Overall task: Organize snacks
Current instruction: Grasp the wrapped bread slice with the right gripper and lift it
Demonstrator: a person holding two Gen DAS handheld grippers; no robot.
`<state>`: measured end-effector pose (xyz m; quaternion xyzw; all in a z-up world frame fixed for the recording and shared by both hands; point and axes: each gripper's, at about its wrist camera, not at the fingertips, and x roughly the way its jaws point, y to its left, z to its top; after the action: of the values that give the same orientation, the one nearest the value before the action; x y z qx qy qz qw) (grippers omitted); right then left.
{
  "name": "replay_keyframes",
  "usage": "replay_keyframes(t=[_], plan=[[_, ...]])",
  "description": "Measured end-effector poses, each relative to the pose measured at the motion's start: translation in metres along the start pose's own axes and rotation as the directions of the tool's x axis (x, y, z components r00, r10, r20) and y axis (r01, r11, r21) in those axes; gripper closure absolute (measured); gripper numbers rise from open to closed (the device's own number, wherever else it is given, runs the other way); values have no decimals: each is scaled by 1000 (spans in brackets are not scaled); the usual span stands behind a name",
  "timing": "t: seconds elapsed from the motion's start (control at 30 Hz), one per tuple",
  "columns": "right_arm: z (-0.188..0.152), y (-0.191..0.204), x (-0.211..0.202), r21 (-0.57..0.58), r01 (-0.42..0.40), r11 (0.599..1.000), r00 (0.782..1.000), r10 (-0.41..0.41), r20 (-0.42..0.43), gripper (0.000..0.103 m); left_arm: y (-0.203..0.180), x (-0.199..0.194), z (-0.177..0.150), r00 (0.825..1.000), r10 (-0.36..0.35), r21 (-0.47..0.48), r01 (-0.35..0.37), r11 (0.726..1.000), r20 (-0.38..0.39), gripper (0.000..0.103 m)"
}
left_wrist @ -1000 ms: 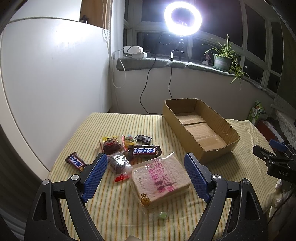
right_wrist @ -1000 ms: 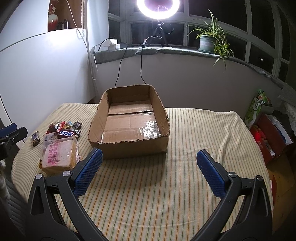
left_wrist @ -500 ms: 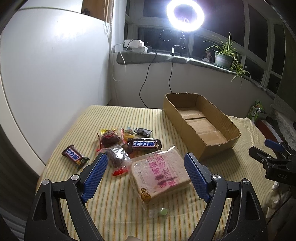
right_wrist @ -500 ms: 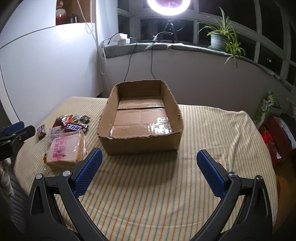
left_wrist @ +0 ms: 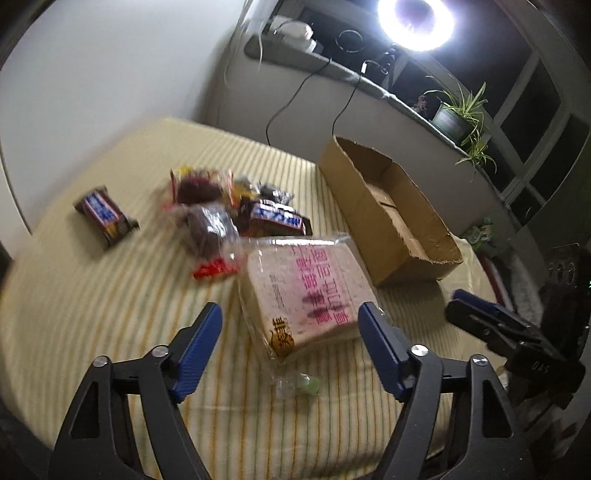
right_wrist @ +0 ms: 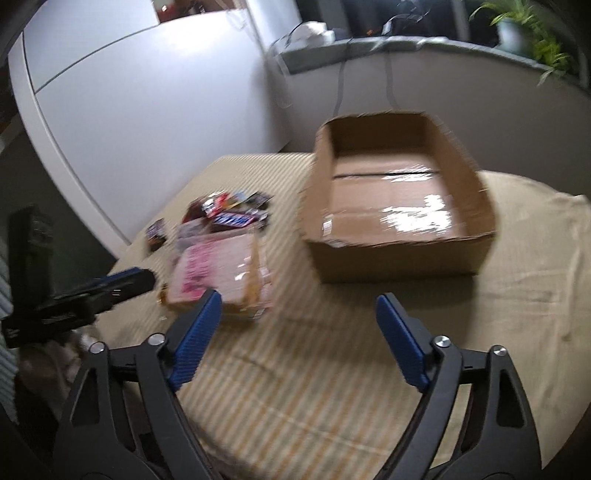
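A bagged loaf of sliced bread point(left_wrist: 306, 291) with pink print lies on the striped tablecloth, left of an empty cardboard box point(left_wrist: 354, 199). My left gripper point(left_wrist: 290, 314) hovers over the loaf's near end, jaws closing, pads clear of the bag. Behind the loaf is a pile of small wrapped snacks point(left_wrist: 207, 206) with one chocolate bar point(left_wrist: 277, 219), and another bar point(left_wrist: 105, 216) lies apart at the left. My right gripper point(right_wrist: 298, 301) hangs over bare cloth in front of the box point(right_wrist: 399, 258), jaws closing on nothing, with the loaf point(right_wrist: 218, 269) to its left.
A small green candy point(left_wrist: 299, 384) lies near the table's front edge. A ring light point(left_wrist: 415, 22) and a potted plant point(left_wrist: 458, 110) stand on the window ledge behind. A white wall panel point(right_wrist: 147, 110) borders the table's left side. Both views are motion-blurred.
Both grippers have dipped toward the table and their jaws have narrowed. The left one came closer over the bread; the right view swung left toward the snacks.
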<state>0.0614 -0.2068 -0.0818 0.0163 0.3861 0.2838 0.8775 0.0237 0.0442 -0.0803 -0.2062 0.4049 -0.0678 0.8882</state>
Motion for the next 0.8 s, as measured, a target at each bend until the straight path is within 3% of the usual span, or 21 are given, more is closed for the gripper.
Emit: replay_keyframes(t=[0.3,0.5,0.8], plan=[[2,15,42,19,-150,989,982,151,-111,28,9,12,-1,996,-74,-68,71,995,-44,41],[5,20,60,27,-185,982,970,187,-154,36,14,19,1,995,-88,-85,83,993,-55,44],[10,29,77,15,-211,977,960,210,-184,38,21,27,3,994,-83,-93,76,993,-75,48]])
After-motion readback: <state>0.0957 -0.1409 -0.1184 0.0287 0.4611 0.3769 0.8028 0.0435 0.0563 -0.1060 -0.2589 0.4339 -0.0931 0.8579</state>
